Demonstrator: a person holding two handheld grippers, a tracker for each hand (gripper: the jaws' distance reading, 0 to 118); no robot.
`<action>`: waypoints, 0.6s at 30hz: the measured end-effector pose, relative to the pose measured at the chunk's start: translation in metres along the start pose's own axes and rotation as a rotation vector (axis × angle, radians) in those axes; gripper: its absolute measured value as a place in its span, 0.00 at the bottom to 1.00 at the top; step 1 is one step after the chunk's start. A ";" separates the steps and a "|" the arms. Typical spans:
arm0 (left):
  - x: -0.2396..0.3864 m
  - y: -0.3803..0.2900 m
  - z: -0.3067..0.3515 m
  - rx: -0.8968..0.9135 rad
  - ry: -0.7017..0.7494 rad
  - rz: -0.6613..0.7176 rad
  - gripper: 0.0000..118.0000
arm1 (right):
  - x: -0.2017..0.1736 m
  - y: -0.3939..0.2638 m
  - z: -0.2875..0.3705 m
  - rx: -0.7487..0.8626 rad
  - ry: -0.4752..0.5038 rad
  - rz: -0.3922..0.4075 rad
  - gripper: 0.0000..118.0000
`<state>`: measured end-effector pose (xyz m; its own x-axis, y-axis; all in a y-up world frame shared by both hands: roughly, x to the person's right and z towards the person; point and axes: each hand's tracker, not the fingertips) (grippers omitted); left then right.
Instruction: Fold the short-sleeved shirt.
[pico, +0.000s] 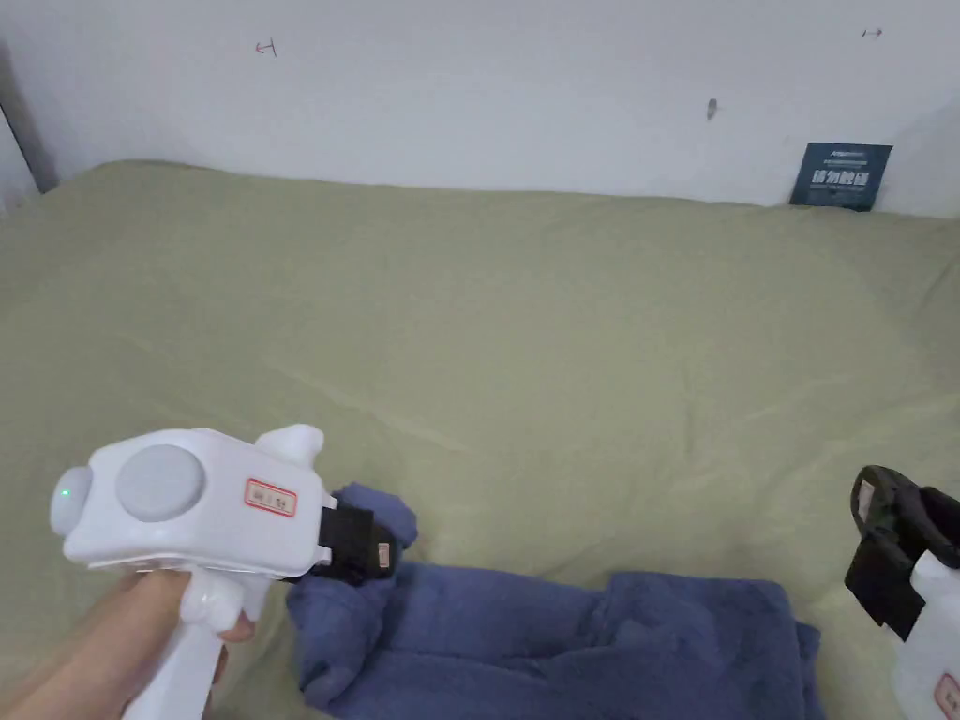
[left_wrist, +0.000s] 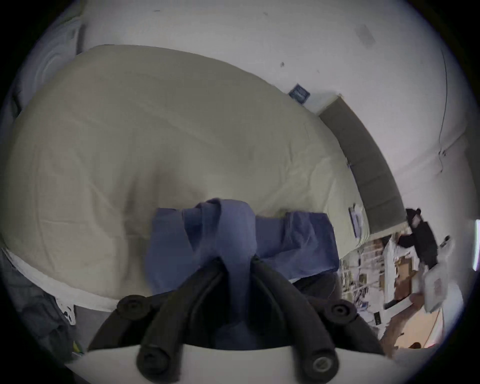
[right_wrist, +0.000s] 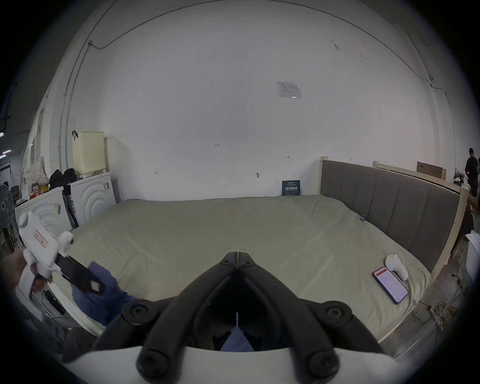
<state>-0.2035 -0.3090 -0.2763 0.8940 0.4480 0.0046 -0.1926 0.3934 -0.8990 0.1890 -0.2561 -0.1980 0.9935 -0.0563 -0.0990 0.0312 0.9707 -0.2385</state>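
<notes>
The blue short-sleeved shirt lies bunched along the near edge of the bed. My left gripper is shut on its left end, with a fold of cloth lifted off the sheet. In the left gripper view the blue fabric runs up between the closed jaws of that gripper. My right gripper hovers just right of the shirt, apart from it. In the right gripper view its jaws meet tip to tip with nothing between them. The left gripper and the shirt show there at lower left.
The olive-green bed sheet stretches wide toward the white wall. A grey headboard bounds the right side, with a phone and a white controller near it. A dark blue card leans on the wall. White cabinets stand left.
</notes>
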 end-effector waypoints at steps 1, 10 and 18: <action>0.010 -0.002 -0.015 -0.017 0.006 -0.020 0.06 | 0.003 -0.001 0.001 -0.003 -0.004 0.000 0.00; 0.055 -0.022 -0.134 -0.097 0.027 -0.109 0.55 | 0.027 -0.009 0.004 -0.036 -0.058 -0.023 0.00; 0.032 -0.015 -0.072 -0.013 -0.073 -0.040 0.66 | 0.026 -0.010 -0.001 -0.051 -0.060 -0.025 0.00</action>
<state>-0.1425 -0.3585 -0.2939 0.8690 0.4896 0.0721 -0.1515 0.4018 -0.9031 0.2146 -0.2674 -0.1996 0.9973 -0.0648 -0.0345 0.0521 0.9558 -0.2893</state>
